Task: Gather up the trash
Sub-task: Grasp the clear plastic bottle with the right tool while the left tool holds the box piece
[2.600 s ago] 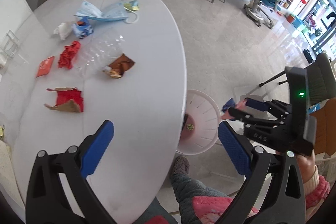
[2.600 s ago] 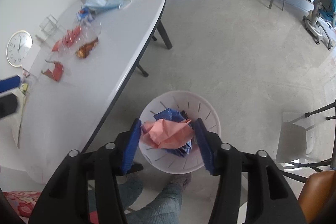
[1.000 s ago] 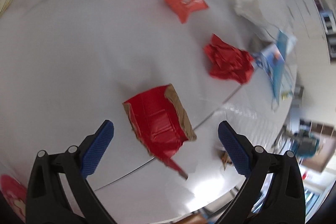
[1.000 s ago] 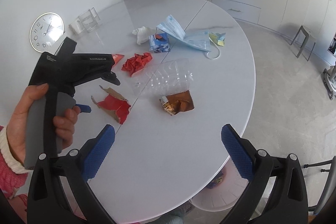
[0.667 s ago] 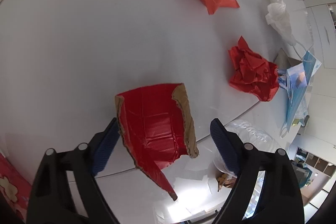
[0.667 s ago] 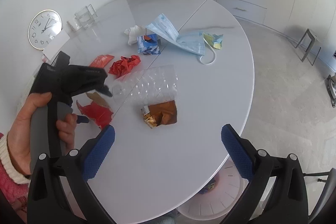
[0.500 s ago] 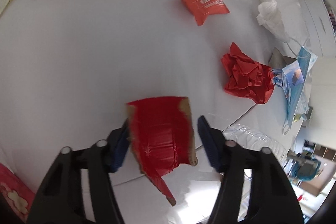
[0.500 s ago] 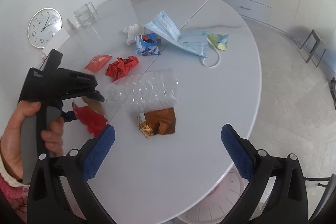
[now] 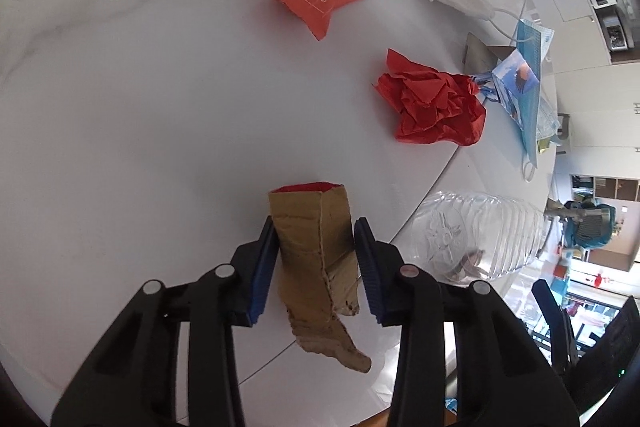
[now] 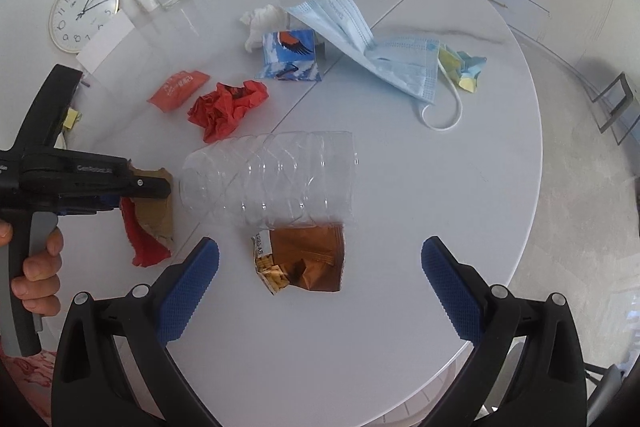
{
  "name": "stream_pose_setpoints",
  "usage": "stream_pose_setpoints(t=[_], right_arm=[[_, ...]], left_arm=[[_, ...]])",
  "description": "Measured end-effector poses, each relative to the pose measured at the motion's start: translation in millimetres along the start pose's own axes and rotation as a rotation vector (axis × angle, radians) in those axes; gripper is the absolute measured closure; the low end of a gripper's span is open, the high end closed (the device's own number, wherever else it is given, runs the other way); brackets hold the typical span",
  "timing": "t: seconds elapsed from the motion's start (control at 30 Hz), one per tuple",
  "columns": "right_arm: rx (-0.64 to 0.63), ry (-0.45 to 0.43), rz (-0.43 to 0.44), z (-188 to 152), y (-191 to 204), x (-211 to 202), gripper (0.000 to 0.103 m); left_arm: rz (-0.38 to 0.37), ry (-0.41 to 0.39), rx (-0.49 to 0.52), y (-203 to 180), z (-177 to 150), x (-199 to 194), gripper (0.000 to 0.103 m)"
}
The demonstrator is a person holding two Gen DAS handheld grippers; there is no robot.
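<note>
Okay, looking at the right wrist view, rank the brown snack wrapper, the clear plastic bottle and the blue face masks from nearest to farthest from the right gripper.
From the right gripper:
1. Brown snack wrapper, just ahead between its open fingers.
2. Clear plastic bottle, lying on its side right behind the wrapper.
3. Blue face masks, toward the table's far side, slightly right.

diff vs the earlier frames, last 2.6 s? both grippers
The right gripper let go of the pink-and-blue wad over the bin, swung back above the table and now hangs open over the brown snack wrapper. The left gripper went from open to shut on the torn red cardboard and lifted it. The clear bottle, crumpled red paper, red packet and mask stayed put.
</note>
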State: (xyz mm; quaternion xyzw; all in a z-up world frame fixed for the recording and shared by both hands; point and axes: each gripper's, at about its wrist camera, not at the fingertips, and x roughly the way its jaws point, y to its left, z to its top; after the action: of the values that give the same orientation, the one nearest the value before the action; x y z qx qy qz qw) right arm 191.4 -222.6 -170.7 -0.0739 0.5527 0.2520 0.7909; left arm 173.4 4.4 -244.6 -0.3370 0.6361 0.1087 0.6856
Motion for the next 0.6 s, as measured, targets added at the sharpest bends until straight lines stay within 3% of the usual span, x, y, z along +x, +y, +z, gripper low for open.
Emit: stream_pose_setpoints(t=[0.23,0.43,0.53,0.6], right_arm=[[-0.001,0.004,-0.004,-10.7,0.9,4.5,0.002],[-0.027,-0.014,-0.030,-20.2,8.7,5.9,0.002],[-0.198,-0.032,-0.033,-4.6,25.5,-6.6,0.002],[-0.431,-0.010,-0.065,9.8,44.2,-13.5,0.002]], left_arm=[[-0.063,0.028,0.062,16.1,-10.1,-4.2,0.069],[-0.060,-0.041,0.189,18.4,-24.1,-31.7,0.069],[-0.051,-0.064,0.249,17.1,-32.5,-43.8,0.069],[-0.044,-0.079,0.286,16.7,-36.8,-49.8,0.069]])
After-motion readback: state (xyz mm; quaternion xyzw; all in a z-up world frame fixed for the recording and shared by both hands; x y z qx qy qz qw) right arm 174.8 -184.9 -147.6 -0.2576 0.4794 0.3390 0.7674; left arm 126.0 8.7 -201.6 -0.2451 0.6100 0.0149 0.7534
